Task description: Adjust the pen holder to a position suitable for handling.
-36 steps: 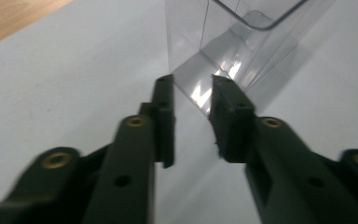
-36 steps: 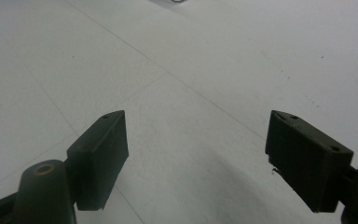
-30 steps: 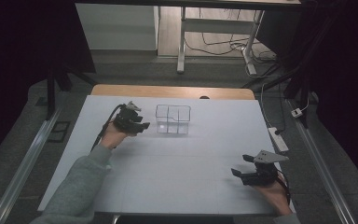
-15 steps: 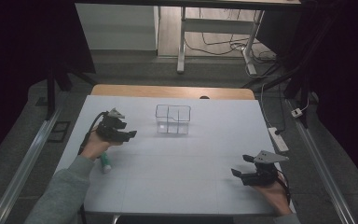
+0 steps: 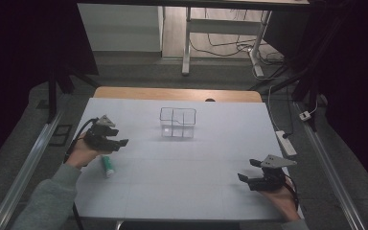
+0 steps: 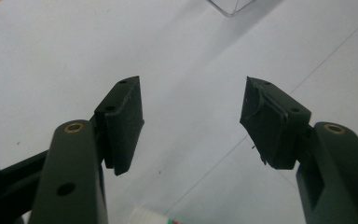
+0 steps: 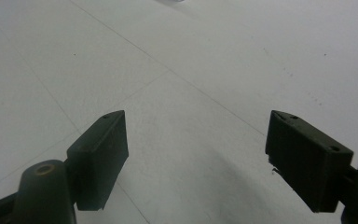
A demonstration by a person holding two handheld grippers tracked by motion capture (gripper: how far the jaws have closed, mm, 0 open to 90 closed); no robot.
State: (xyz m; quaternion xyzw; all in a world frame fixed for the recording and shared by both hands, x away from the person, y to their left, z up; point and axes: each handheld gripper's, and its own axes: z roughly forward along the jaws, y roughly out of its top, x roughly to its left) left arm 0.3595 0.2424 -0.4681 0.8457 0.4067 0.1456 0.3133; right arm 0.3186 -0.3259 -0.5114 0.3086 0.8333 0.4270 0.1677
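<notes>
My left gripper [image 5: 119, 139] hovers at the table's left side and points right toward a clear plastic box [image 5: 178, 122]. Its jaws have just been opening and now stand wide apart with nothing between them [image 6: 191, 112]. A white tube with a green cap [image 5: 108, 165] lies on the white table just in front of the left hand; its end peeks in under the jaws [image 6: 153, 217]. The box's corner [image 6: 230, 5] shows far ahead of them. My right gripper [image 5: 247, 170] rests low at the near right, open and empty [image 7: 193, 154].
The white tabletop [image 5: 187, 163] ends in a wooden strip [image 5: 139, 93] at the far side. Metal rails run along both sides of the table. A power strip [image 5: 286, 143] lies off the right edge. Desk legs and cables stand beyond the table.
The left hand has drawn back from beside the clear box, leftward and nearer to the person. The white and green tube now shows on the table by it. The right hand kept still.
</notes>
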